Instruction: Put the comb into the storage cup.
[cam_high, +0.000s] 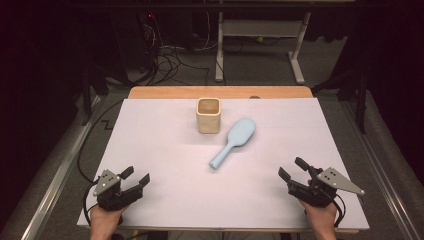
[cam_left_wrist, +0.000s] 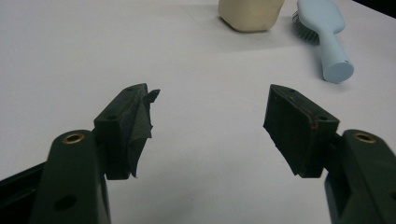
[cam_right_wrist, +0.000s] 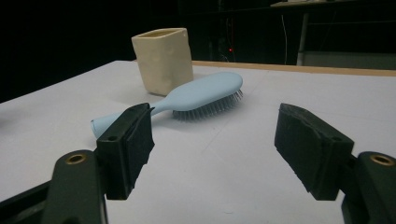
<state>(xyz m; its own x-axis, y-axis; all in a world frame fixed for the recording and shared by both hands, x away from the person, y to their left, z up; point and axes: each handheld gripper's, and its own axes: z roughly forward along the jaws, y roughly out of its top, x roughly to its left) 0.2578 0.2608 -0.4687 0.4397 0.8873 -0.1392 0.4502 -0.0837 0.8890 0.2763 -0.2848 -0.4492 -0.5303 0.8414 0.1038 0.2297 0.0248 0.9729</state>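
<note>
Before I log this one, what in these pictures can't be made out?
- Cream square cup: its bottom inside is hidden by its own walls in the high view; the left gripper view's top edge cuts off its rim.
- Light blue hairbrush: bristles face down in the high view; its handle end is partly hidden behind a jaw of the right gripper in the right gripper view.
- Room beyond the table: too dark.
</note>
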